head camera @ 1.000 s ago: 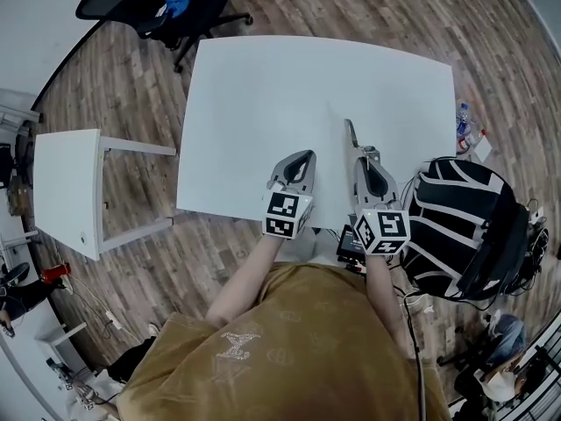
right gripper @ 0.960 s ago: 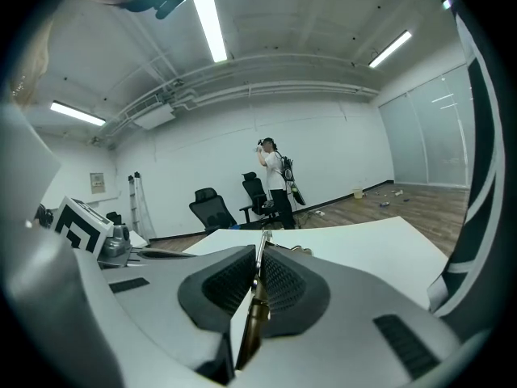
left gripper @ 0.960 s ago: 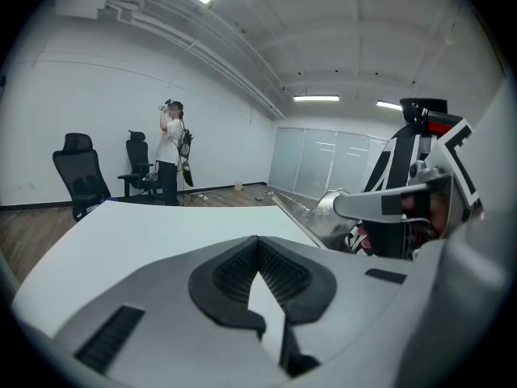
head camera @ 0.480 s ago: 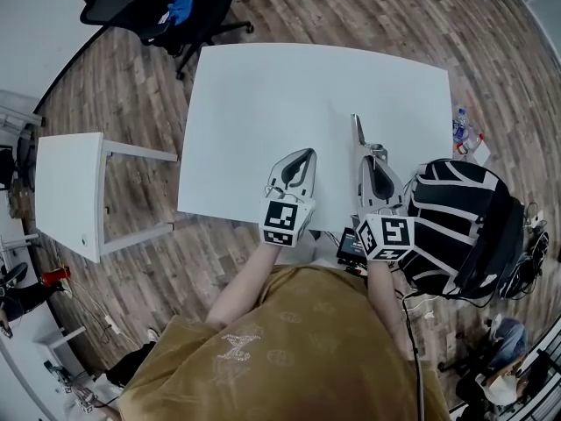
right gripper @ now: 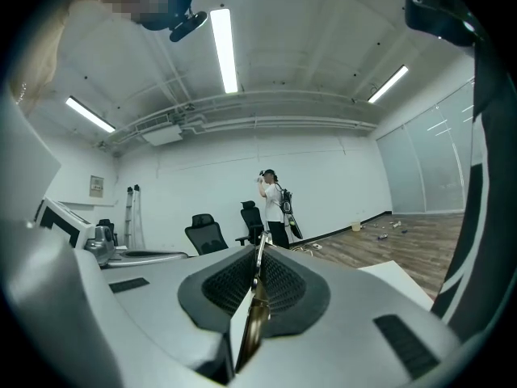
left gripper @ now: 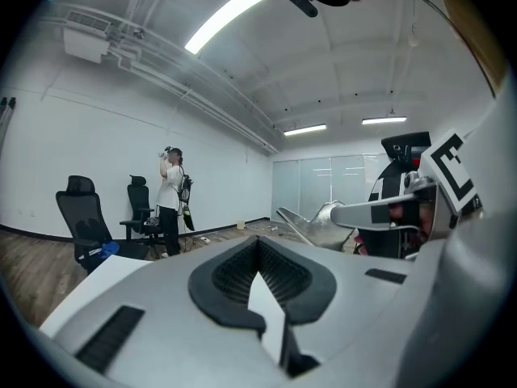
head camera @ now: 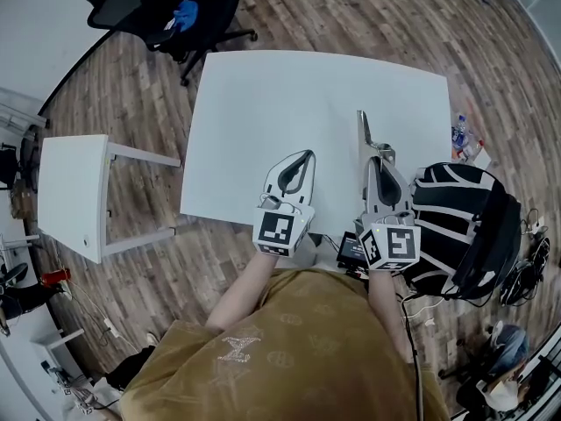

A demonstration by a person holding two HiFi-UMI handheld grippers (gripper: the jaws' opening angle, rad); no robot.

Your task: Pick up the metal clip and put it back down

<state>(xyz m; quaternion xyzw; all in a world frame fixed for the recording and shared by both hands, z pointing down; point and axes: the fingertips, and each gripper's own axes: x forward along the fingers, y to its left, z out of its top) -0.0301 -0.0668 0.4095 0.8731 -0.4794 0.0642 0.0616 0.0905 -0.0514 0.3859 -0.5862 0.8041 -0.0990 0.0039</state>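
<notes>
The right gripper's (right gripper: 258,257) ribbed black pads are pinched on the metal clip (right gripper: 252,323), which stands edge-on between them as a thin silvery strip and sticks out past the fingertips. In the head view the clip points away from the person, above the near right part of the white table (head camera: 263,95). The left gripper's (left gripper: 258,259) pads are pressed together with nothing between them. It is held level beside the right one, well apart from it, over the table's near edge. Each gripper carries its marker cube at the back, close to the person's chest.

To the right of the table, just beside the right gripper, a black bag with white stripes (head camera: 460,222) sits. A smaller white side table (head camera: 70,191) stands to the left on the wooden floor (head camera: 140,103). A black office chair (head camera: 188,16) stands beyond the far left corner. In both gripper views, a person (right gripper: 275,204) stands far off by the white wall, near more black chairs.
</notes>
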